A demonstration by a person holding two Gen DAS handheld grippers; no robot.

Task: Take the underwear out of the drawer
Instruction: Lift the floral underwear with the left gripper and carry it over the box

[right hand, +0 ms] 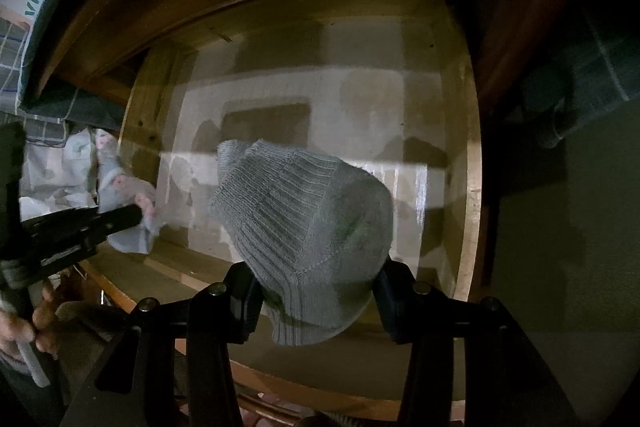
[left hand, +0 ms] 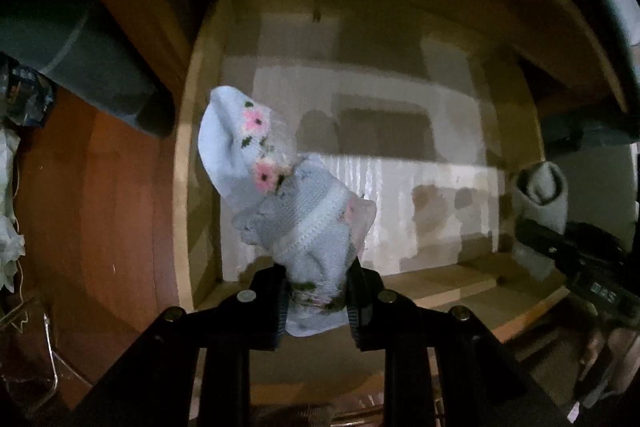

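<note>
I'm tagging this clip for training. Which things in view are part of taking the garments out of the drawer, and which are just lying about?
Part of the job:
- left gripper, shut on the floral light-blue garment
- right gripper, shut on the grey ribbed garment
- open wooden drawer, bottom bare

Just lying about:
- dark bedding beside the drawer
- white crumpled stuff at the far left
</note>
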